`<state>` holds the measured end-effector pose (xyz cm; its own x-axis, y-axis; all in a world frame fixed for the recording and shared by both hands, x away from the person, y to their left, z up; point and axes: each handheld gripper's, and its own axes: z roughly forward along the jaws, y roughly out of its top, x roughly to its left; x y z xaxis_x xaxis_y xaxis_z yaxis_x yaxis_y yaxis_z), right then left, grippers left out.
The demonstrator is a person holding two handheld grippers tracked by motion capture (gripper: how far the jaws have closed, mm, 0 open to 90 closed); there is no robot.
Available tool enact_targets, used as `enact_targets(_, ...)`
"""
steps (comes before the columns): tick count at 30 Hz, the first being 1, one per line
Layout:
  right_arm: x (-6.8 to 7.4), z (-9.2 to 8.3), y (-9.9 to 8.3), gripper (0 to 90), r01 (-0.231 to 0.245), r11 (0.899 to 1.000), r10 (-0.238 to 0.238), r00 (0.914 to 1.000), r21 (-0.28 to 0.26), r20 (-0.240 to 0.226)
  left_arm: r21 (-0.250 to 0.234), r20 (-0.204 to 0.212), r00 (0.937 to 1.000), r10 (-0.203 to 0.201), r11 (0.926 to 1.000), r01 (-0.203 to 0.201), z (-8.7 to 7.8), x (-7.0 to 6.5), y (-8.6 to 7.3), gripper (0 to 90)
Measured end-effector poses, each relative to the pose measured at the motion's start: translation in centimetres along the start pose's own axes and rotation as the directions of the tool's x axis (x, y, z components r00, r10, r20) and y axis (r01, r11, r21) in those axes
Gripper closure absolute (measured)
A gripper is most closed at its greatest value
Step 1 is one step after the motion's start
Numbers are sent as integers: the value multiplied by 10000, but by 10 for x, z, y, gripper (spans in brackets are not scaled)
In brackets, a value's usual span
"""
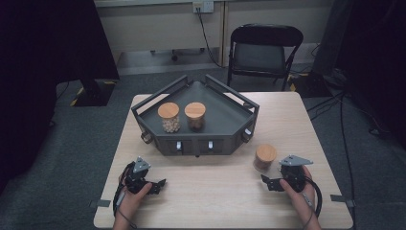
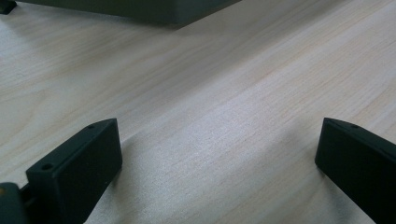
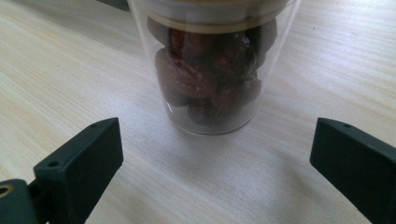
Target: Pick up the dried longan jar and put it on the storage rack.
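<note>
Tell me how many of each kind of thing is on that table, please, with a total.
Jars with wooden lids: 3, namely the jar of pale contents and the jar of brown contents standing in the tray, and the jar of dark red pieces on the table.
Dark tray: 1
Hand-held grippers: 2, the left gripper and the right gripper.
Total: 6

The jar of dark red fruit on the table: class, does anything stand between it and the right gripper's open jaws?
Nothing visible does. In the right gripper view the jar stands upright straight ahead of the right gripper, with bare table between them.
</note>
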<state>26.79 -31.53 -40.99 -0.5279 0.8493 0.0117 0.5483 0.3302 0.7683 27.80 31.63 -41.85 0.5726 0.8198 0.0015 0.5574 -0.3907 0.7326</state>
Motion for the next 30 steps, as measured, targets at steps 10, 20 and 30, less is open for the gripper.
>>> enact_targets(10,4,4,5,22,299,9983,-312,9992,492,244,1,1,10000,3,10000,-3,0,0,0,1)
enact_targets(20,5,6,5,20,326,9971,-350,9989,694,325,1,1,10000,2,10000,-2,0,0,0,1)
enact_targets(30,4,7,2,4,150,9979,-171,9993,631,329,1,1,10000,2,10000,-2,0,0,0,1)
